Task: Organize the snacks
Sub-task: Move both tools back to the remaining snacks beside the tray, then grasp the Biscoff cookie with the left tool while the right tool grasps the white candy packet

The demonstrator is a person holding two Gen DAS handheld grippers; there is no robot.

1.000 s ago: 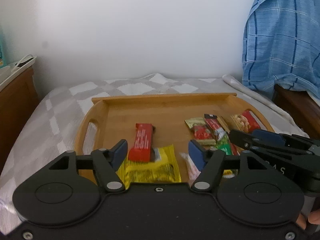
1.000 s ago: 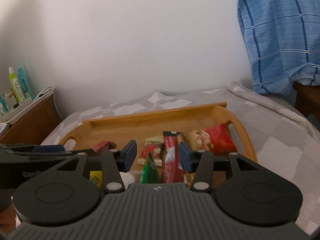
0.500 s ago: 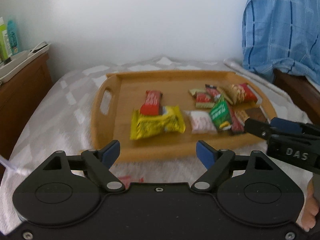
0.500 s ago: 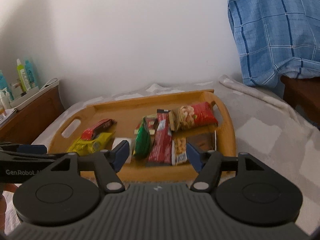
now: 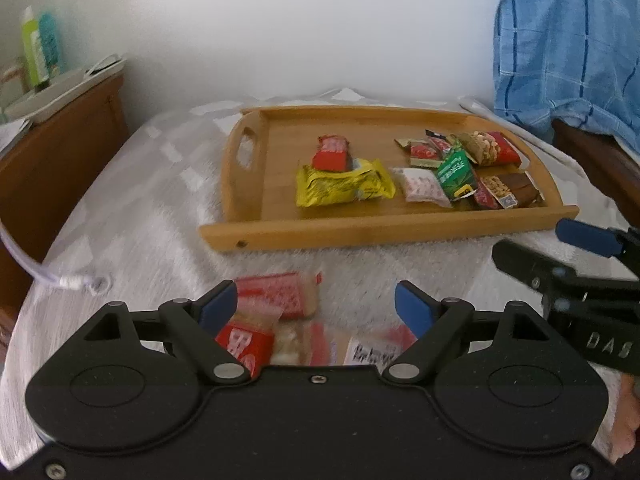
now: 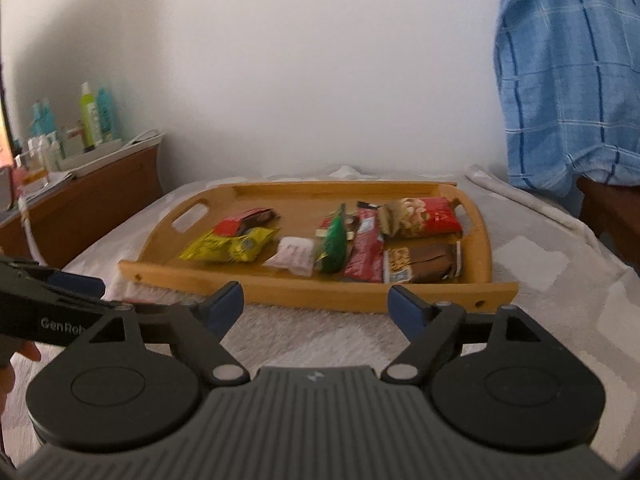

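Holding my left tool [image 5: 316,304] low over the bed [image 5: 132,208], I have its jaws spread wide and empty; they have just been opening, and nothing is pinched between them. Right under and between its blue pads lie the loose snacks [image 5: 276,300] still off the tray: a red-and-white packet flat on the cover, a red wrapper nearer me, and one or two more that are too blurred to name. My right tool [image 6: 316,304] is also wide apart with nothing in it, its jaws likewise just opened, and it hangs over bare cover just short of the tray's near wall. Beyond both sits the tray [image 5: 400,228] with most of the snacks already in it: a yellow bag [image 5: 344,188] with a red bar [image 5: 331,154] lying partly on it toward the left, a white pack [image 5: 420,184] and a green pack [image 5: 456,170] in the middle, and a crowded heap of red and brown wrappers with a peanut bag [image 5: 490,148] on the right. I judge the job more than half done: what is left is to pick up the few packets on the bed and set them in the tray, and perhaps to straighten the overlapping pile on its right side. The left half of the tray floor has room.
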